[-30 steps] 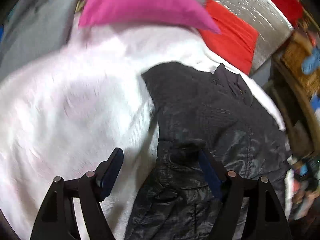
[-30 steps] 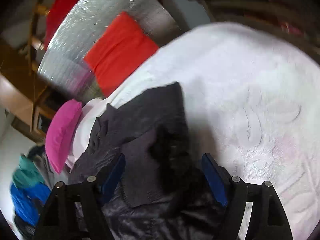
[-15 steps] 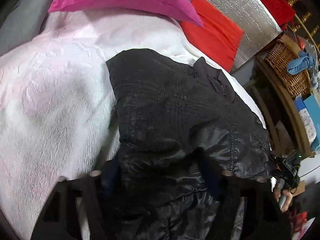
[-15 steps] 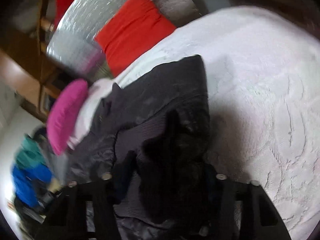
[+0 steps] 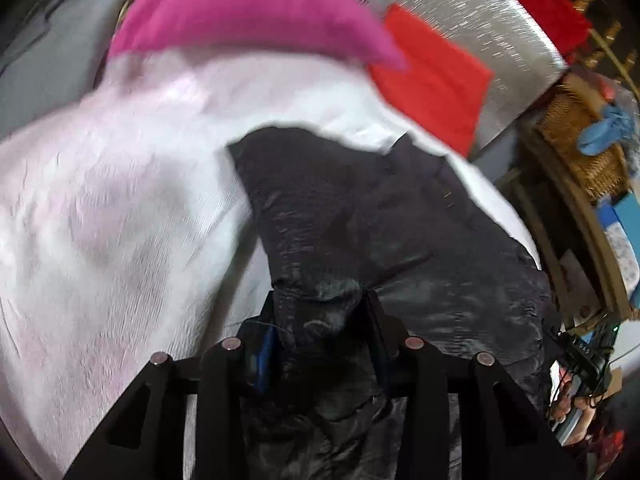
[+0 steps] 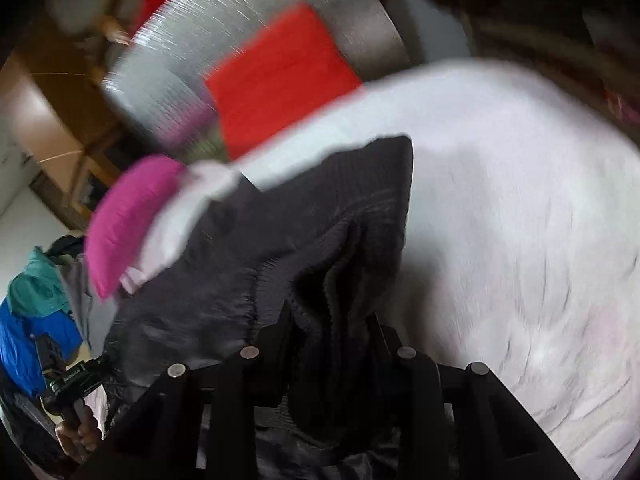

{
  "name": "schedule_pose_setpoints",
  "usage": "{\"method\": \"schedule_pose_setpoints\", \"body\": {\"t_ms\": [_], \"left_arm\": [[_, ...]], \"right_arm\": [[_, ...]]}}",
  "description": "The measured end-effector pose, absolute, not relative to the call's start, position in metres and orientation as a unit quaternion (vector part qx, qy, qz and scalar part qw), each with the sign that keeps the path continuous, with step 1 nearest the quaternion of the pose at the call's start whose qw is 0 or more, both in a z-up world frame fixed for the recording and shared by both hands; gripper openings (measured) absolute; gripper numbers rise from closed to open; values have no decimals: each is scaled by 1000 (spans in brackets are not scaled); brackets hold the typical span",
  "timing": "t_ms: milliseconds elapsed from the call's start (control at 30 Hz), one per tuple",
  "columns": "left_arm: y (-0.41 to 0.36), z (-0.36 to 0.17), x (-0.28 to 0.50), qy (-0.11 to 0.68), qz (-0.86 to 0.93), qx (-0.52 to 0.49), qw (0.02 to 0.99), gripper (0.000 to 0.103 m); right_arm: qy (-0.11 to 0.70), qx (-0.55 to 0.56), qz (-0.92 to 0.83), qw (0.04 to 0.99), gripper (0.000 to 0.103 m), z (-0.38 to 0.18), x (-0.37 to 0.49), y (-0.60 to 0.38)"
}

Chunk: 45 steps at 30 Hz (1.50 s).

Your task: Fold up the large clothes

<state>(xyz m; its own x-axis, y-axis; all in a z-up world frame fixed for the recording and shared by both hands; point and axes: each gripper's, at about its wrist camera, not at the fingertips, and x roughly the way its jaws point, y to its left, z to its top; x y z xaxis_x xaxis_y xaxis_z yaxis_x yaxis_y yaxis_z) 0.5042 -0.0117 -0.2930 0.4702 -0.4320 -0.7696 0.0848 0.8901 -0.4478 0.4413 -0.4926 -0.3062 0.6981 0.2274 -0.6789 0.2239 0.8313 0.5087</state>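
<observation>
Both tongs, left tongs [image 5: 320, 316] and right tongs [image 6: 332, 324], have just been closing and now pinch the near hem of a black jacket [image 5: 360, 208], ready to fold it toward the pillows at the head of the white bed [image 5: 100, 200].

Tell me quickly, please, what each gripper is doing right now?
Left gripper: jaws just closing, shut on a bunch of the black jacket.
Right gripper: jaws just closing, shut on the jacket's ribbed edge.
</observation>
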Motion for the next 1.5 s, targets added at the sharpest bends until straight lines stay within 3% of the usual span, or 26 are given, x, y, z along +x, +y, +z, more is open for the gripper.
{"method": "schedule_pose_setpoints", "body": {"t_ms": [67,167,233,467,533,567,633,733,867,1000,1133,1200,1233,1267,1300,1500], "left_arm": [[-9,-297,507,508,-148,-179,830,61],[-1,-289,505,492,-142,-184,839,66],[5,-287,506,489,-139,-197,838,77],[4,-315,512,525,-171,-229,802,78],[-5,-316,509,521,-182,-226,803,77],[-10,-315,508,513,-181,-217,810,74],[-16,-312,506,503,-176,-198,822,46],[-20,-299,500,478,-172,-180,842,36],[-27,-273,488,439,-191,-157,864,34],[-25,-286,496,476,-164,-131,854,35],[-23,-302,507,519,-137,-132,833,55],[-19,-292,507,512,-133,-131,838,57],[-16,-288,506,507,-133,-134,841,63],[-11,-283,505,501,-132,-143,843,67],[-7,-281,504,497,-133,-153,844,71],[11,-299,507,524,-146,-205,814,71]], "right_arm": [[390,326,9,861,40,-311,442,-501],[372,368,15,852,83,-301,437,-513],[352,371,8,859,85,-297,431,-518],[371,403,24,836,85,-328,439,-526],[366,366,30,855,69,-325,441,-514],[377,338,38,862,47,-321,444,-503],[379,298,27,876,43,-314,444,-491],[360,246,12,900,34,-289,437,-474],[300,219,10,928,28,-248,415,-467],[330,232,-15,915,28,-265,415,-481],[382,252,-36,889,29,-296,427,-490],[374,280,-22,884,36,-289,425,-496],[369,295,-19,881,45,-286,422,-501],[361,314,-16,878,72,-284,419,-508],[353,327,-19,876,90,-283,413,-512],[350,366,-10,862,91,-293,415,-518]]}}
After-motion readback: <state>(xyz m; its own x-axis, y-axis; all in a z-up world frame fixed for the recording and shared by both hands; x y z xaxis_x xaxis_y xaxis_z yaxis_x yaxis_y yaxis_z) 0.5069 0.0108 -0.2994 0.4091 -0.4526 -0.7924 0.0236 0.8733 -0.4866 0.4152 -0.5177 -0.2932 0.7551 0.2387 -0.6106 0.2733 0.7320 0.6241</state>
